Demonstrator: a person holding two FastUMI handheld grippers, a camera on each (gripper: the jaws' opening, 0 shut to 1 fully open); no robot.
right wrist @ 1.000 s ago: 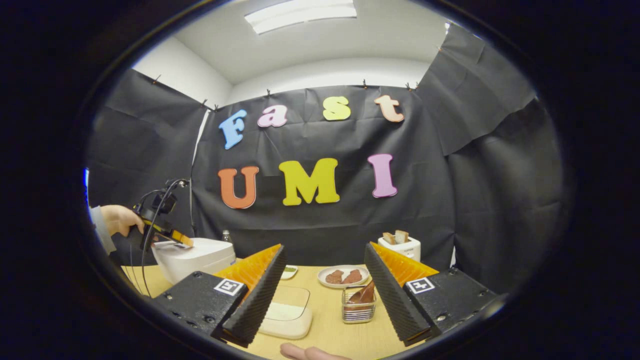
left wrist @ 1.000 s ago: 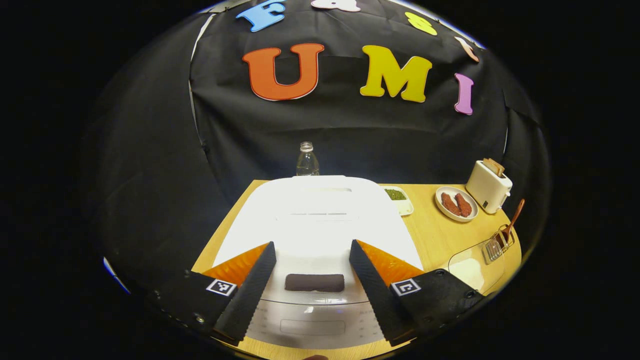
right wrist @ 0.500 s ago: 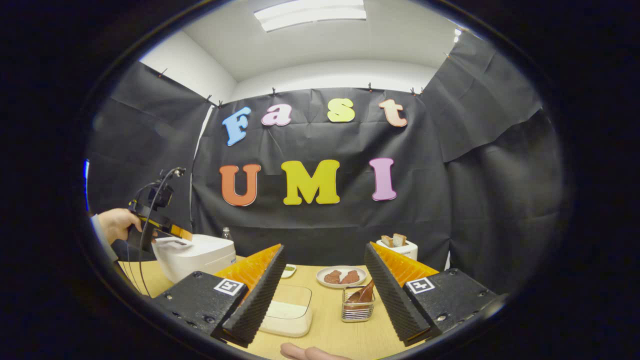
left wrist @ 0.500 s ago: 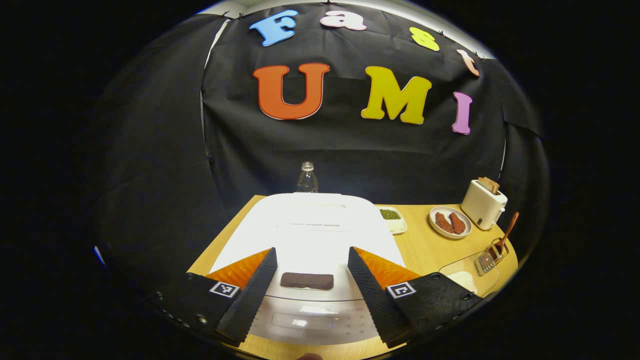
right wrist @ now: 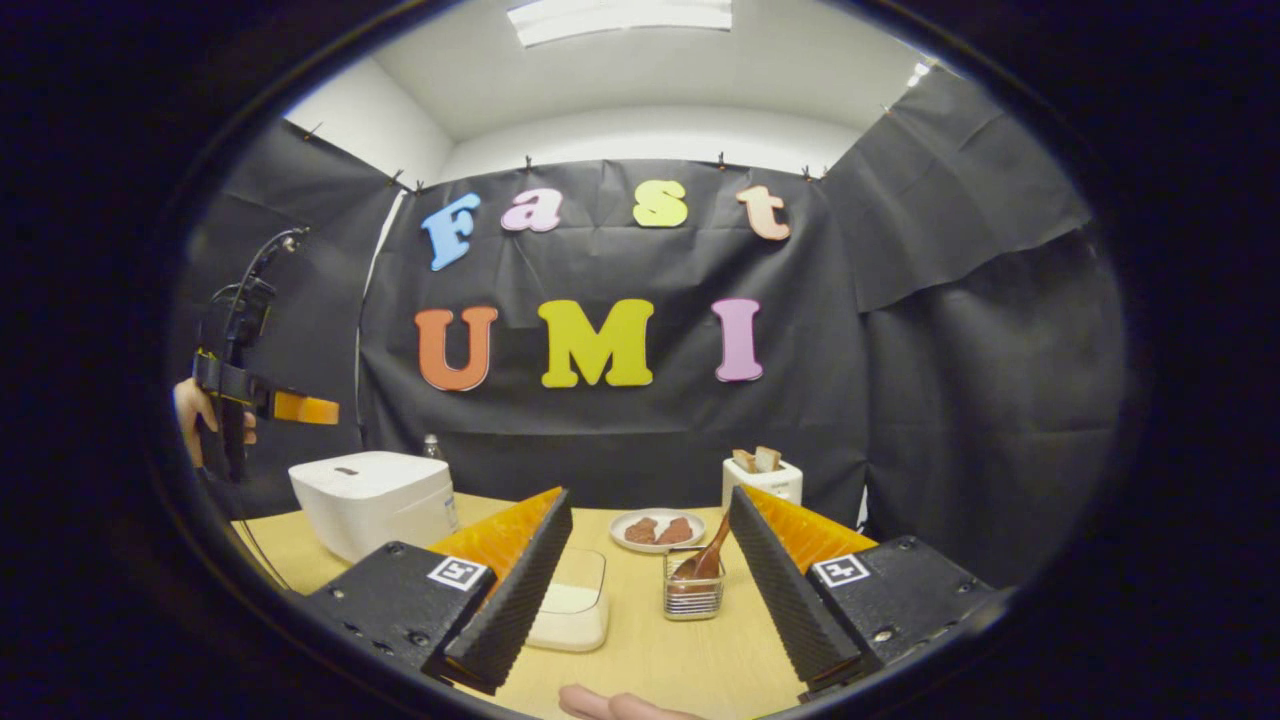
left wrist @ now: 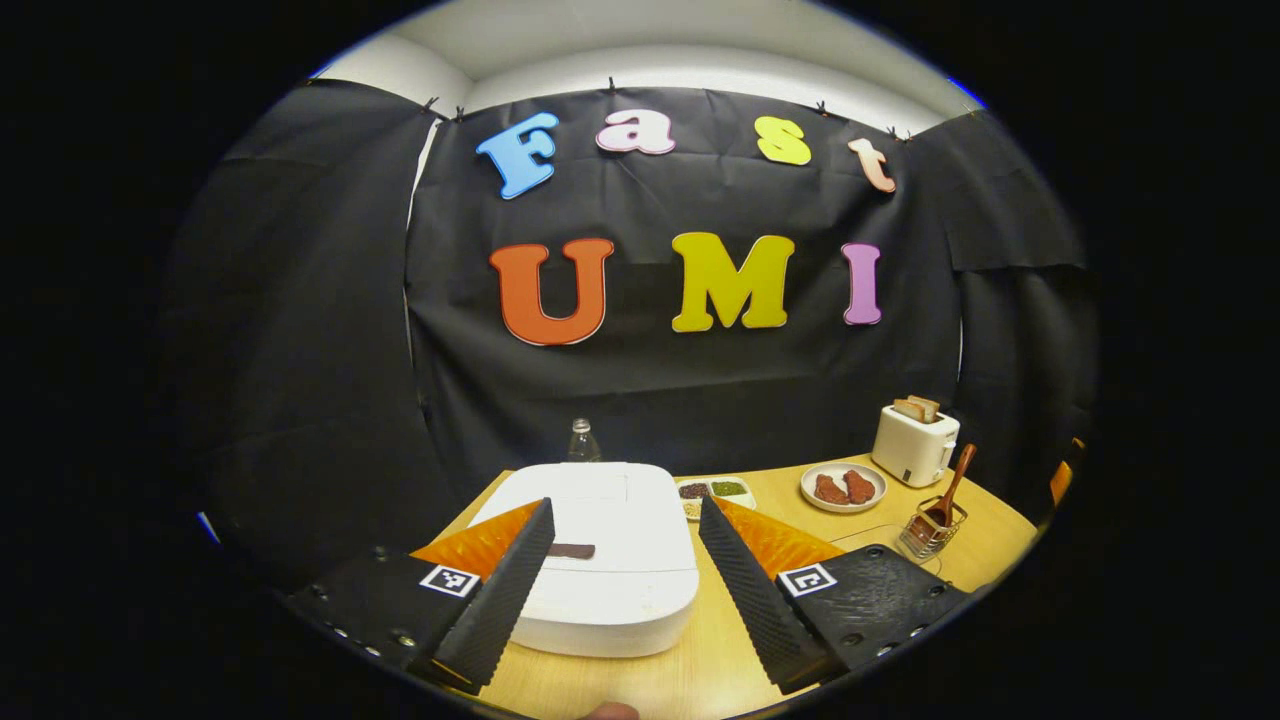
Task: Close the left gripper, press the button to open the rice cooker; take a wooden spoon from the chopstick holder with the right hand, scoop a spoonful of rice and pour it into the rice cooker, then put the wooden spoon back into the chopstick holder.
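1. Left gripper (left wrist: pixel 622 560): jaws spread wide, holding nothing; ribbed black pads (left wrist: pixel 500 590) backed by orange wedges, black plates with square markers behind.
2. Between and just beyond those jaws: rice cooker (left wrist: pixel 600 560), a smooth, glossy white box with rounded corners, lid down; dark oblong button (left wrist: pixel 571 550) on the lid's near edge, next to the left pad in the left gripper view.
3. Right of the left jaws, farther off: wire-mesh chopstick holder (left wrist: pixel 930 528), square-sided, carrying a wooden spoon (left wrist: pixel 952 482) leaning up to the right, brown and rounded at the handle end.
4. Right gripper (right wrist: pixel 648 580): jaws released and empty, same ribbed black pads on orange wedges.
5. Straight ahead between the right jaws: the chopstick holder (right wrist: pixel 693 590) with the spoon (right wrist: pixel 705 555) tilted in it; just left, a clear plastic box (right wrist: pixel 570 605) with rounded corners and a white layer at the bottom, probably the rice, though too blurred to be sure.
6. Beyond the holder: round white plate (right wrist: pixel 657 528) bearing two reddish-brown pieces; boxy white toaster (right wrist: pixel 763 478) with bread slices standing in its slots.
7. Behind the right jaw in the left gripper view: small divided white tray (left wrist: pixel 715 492) with dark and green fillings; clear bottle (left wrist: pixel 579 442) behind the cooker.
8. Pale wood-grain tabletop (right wrist: pixel 640 660) under everything.
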